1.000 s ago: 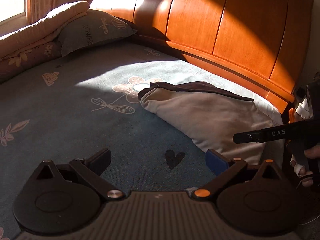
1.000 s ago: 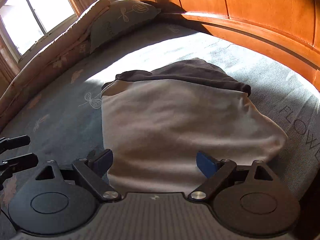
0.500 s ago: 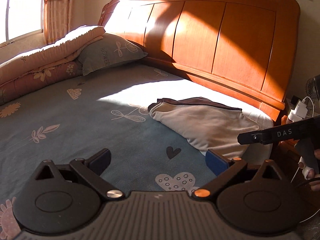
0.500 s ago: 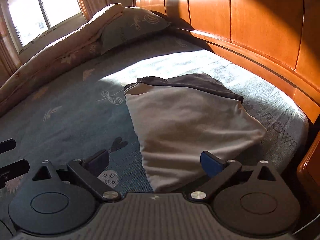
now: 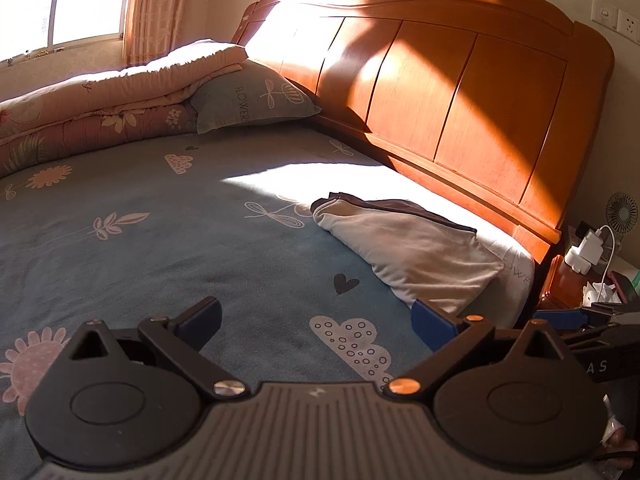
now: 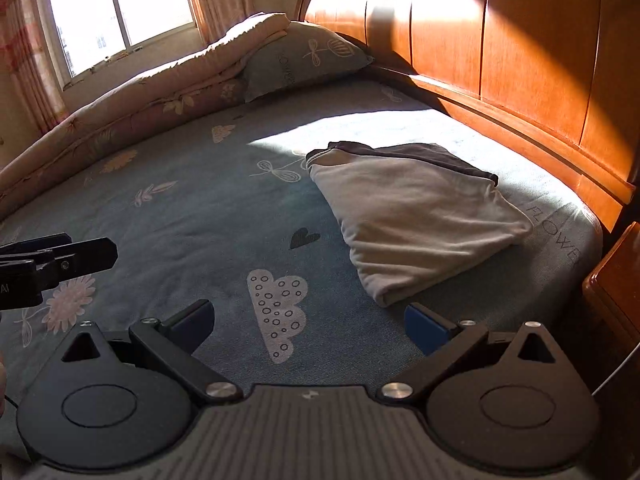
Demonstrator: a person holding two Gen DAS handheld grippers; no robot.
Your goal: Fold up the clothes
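Right wrist view showed the folded garment (image 6: 416, 216) lying on the bedsheet (image 6: 200, 208), ahead of the right gripper (image 6: 308, 322) and beyond its right finger, untouched. Both the right gripper and the left gripper (image 5: 316, 318) had their fingers spread wide, empty. A careless sweep past it could snag the loose corner and undo the fold. "FLOWER" was printed on the pillow (image 6: 304, 56) and on the sheet beside the garment

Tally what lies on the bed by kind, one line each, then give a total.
Folded beige garment with dark brown trim: 1
Blue-grey pillow printed with flowers: 1
Rolled pink floral quilt: 1
Total: 3
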